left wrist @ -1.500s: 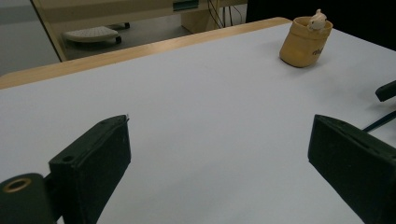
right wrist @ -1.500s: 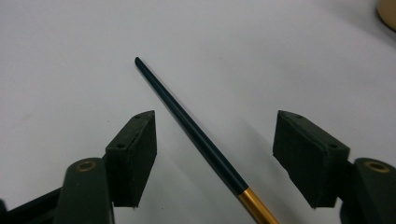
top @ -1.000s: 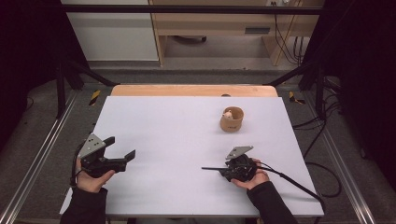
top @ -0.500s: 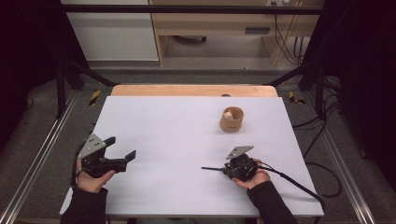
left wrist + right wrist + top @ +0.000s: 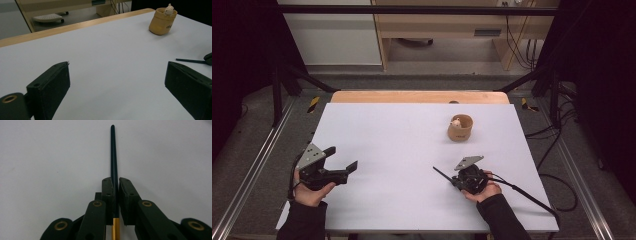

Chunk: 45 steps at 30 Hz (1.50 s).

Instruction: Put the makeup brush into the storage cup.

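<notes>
A person stands at the near edge of a white table (image 5: 412, 150), forearms in dark sleeves, a two-jaw gripper in each hand. Nearest on the right, the right gripper (image 5: 116, 182) has its jaws pressed together on a thin dark pencil (image 5: 113, 152) with a gold band at its rear end; the pencil runs straight out from between the jaws, its tip just above the bare tabletop. From the high view the right gripper (image 5: 451, 180) sits near the front right of the table, and the pencil (image 5: 441, 174) points left and slightly away. Nearest on the left, the left gripper (image 5: 343, 160) is held with its jaws spread wide apart and nothing between them. Farther back on the right half of the table, well apart from both grippers, stands a small tan cup (image 5: 460, 128) with a little pale figure (image 5: 169, 8) peeking over its rim. Beyond it runs the table's wooden far edge (image 5: 412, 96)
</notes>
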Motion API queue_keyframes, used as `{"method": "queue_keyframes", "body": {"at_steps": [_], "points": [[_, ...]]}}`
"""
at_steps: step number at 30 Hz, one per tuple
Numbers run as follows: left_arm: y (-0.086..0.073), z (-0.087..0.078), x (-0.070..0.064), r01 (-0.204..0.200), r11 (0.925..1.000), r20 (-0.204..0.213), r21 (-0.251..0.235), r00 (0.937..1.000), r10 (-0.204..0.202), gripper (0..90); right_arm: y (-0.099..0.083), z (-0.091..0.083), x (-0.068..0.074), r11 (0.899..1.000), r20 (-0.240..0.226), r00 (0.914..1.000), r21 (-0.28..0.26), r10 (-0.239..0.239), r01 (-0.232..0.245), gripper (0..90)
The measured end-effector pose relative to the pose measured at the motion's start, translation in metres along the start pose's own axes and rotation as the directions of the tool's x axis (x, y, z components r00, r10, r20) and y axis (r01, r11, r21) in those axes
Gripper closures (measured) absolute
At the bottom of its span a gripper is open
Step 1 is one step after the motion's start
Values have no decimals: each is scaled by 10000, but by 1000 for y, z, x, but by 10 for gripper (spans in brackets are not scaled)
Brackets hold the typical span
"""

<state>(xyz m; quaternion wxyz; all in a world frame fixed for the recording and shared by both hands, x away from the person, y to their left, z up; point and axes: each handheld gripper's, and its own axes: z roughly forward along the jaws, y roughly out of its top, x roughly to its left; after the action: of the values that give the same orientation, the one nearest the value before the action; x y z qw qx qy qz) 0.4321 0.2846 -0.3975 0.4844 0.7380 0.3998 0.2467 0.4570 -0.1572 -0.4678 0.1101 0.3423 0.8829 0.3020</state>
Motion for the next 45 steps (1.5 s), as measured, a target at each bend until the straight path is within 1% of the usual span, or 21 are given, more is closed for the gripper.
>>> {"method": "queue_keyframes", "body": {"at_steps": [6,9,12,13,14,17,18,20,21,23,27,28,29,30,32,35,39,42,45], "points": [[0,0,0,-3,10000,-12,12,10000,3,55,0,0,0,10000,-43,10000,15,83,-83,823],[0,1,0,-6,10000,-11,22,10000,6,55,0,0,0,9999,-135,9998,18,132,-131,783],[-1,1,-1,-20,10000,-8,39,10000,20,54,1,-1,0,10000,12,10000,-17,59,-59,749],[-1,1,-1,-22,10000,-4,28,10000,22,54,1,-2,0,10000,89,9999,-51,82,-82,740],[-1,1,-1,-24,10000,0,25,10000,24,55,2,-4,-1,9999,102,9999,-125,-2,4,727],[-1,1,-1,-18,10000,-5,36,10000,18,55,5,-12,-3,9996,101,9999,-274,16,-14,694],[-1,1,0,-16,10000,-6,38,10000,16,54,8,-15,-4,9996,146,9999,-279,-92,96,677],[-1,1,0,-11,10000,-5,33,10000,11,54,12,-19,-3,9998,353,9994,-195,-18,25,658],[-1,1,0,-8,10000,-5,33,10000,8,55,14,-20,-4,9998,329,9994,-159,-106,112,654],[-1,1,0,-3,10000,-11,48,10000,3,55,20,-22,-4,10000,313,9995,-21,-64,65,653],[-1,1,0,-39,9999,-5,102,10000,39,54,28,-21,-4,9987,143,9999,516,-20,12,653],[-1,2,0,-17,10000,-10,86,10000,17,54,29,-20,-4,9978,144,9998,652,-96,86,653],[-1,2,-1,-16,10000,-9,91,10000,17,54,31,-19,-4,9960,141,9999,888,-55,42,651],[-1,2,-1,-26,10000,2,87,10000,26,54,33,-17,-4,9932,172,9997,1156,-146,125,652],[-1,2,-1,-52,9999,17,87,10000,52,54,35,-15,-5,9882,145,9998,1526,-150,126,658],[-1,2,-1,-2,10000,-1,80,10000,2,54,36,-11,-6,9783,128,9994,2052,-331,297,671],[-1,2,-1,-62,9999,17,114,10000,62,54,36,-7,-6,9719,-75,9995,2334,-299,308,695],[-2,3,-1,-79,9998,15,163,10000,79,54,36,-3,-4,9658,-159,9995,2573,-284,315,722],[-2,3,-1,-48,9999,-2,147,10000,48,54,35,0,-4,9619,-228,9993,2713,-281,333,735]]}}
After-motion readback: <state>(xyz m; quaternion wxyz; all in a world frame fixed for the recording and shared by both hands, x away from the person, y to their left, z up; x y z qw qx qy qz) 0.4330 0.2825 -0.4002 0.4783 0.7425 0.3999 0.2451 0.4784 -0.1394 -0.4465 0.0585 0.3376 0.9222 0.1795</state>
